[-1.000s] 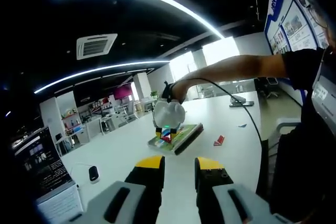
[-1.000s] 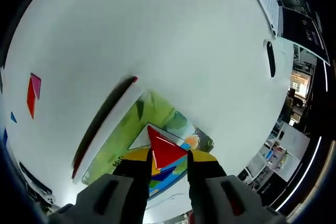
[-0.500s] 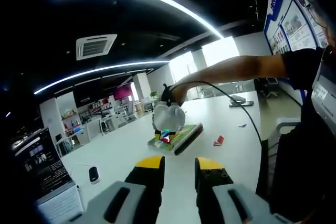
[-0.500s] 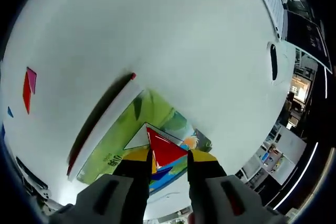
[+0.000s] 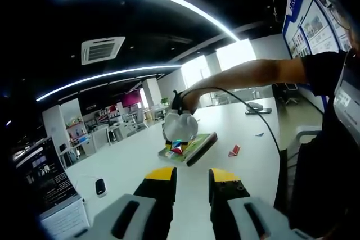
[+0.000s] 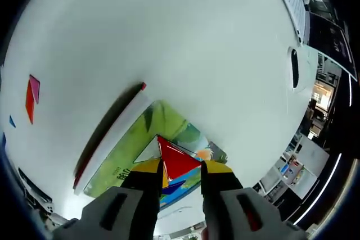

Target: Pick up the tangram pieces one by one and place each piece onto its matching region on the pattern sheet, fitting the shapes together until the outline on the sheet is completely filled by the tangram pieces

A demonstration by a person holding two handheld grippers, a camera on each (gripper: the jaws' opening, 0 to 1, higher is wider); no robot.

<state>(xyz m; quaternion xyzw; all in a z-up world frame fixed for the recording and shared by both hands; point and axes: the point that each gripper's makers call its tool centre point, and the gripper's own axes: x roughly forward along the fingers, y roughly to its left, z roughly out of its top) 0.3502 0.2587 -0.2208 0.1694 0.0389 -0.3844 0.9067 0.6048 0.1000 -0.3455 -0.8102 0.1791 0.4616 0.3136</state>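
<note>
My right gripper (image 6: 181, 168) is shut on a red triangle piece (image 6: 176, 158) and holds it just above the green pattern sheet (image 6: 135, 147), over a white outline region near placed blue and yellow pieces. In the left gripper view the right gripper (image 5: 180, 126) hovers over the same sheet (image 5: 188, 148) on the white table (image 5: 140, 164), held by a person's bare arm. My left gripper (image 5: 191, 181) is raised well back from the sheet, its yellow-tipped jaws a little apart with nothing between them. Loose pieces lie apart: an orange and pink pair (image 6: 31, 95) and a small blue one (image 6: 12, 121).
A black computer mouse (image 5: 100, 185) lies on the table at the left, also in the right gripper view (image 6: 293, 67). A red loose piece (image 5: 234, 150) lies right of the sheet. The person's dark-clothed body (image 5: 326, 155) stands at the right. A cable (image 5: 247, 105) trails from the right gripper.
The right gripper with the red triangle has shifted slightly over the sheet; the view of the sheet has moved a little. The left gripper has stayed still.
</note>
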